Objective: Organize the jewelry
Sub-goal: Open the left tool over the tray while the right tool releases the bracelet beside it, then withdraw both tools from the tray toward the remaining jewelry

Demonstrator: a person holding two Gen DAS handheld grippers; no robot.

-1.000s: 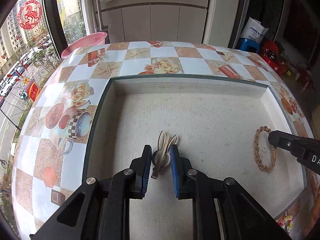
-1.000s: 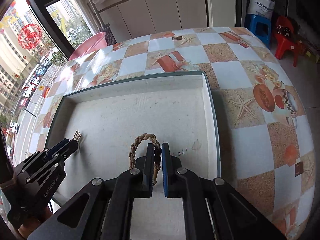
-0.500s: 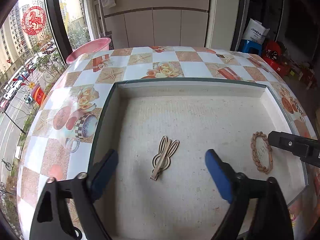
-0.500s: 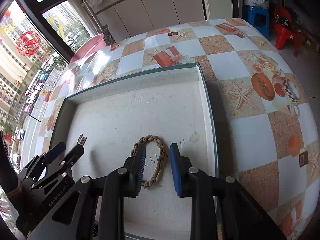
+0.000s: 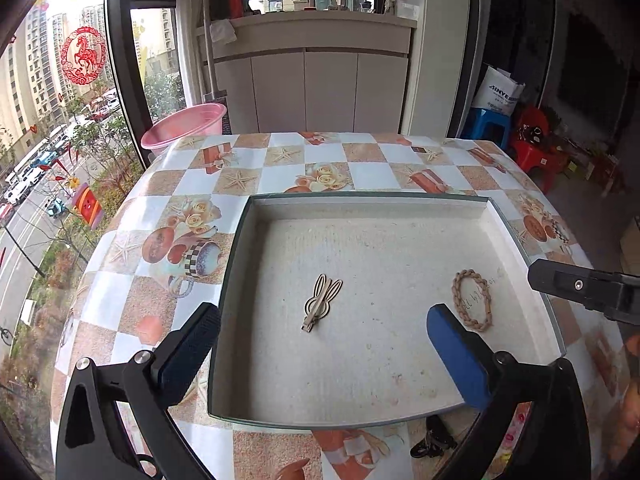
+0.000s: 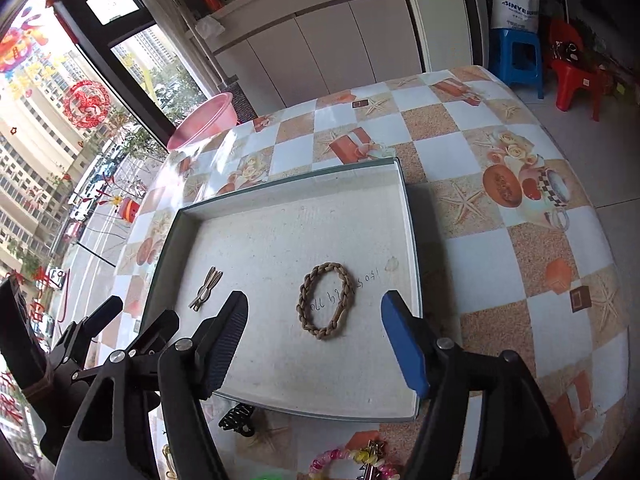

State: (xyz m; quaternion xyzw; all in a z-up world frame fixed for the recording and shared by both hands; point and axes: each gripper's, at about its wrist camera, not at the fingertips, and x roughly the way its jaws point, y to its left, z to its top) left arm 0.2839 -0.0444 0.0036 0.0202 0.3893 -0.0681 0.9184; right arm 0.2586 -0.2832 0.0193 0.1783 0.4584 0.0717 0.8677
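**Both grippers spread wide above the tray, nothing held**

The left gripper [image 5: 320, 348] is seen with its jaws spread wide and empty, raised above the near part of the shallow white tray [image 5: 496, 220]. Between and just ahead of its fingers the wooden rabbit hair clip [image 5: 321, 302] is laid flat on the tray floor, touched by neither finger. The right gripper [image 6: 314, 338] is likewise held wide apart and empty, and the braided brown bracelet [image 6: 326, 300] is framed between its fingers, flat on the tray floor near the tray's right wall, beside some handwritten marks. The clip and the bracelet are kept well apart, clip toward the left, bracelet toward the right.

The tray is set on a table covered with a checked, printed tablecloth [image 6: 500, 248]. In front of the tray's near edge a black claw clip [image 6: 237, 420] and a pink-and-yellow beaded bracelet [image 6: 348, 462] are seen on the cloth. A pink basin [image 5: 184, 126] is seen beyond the table's far left corner.
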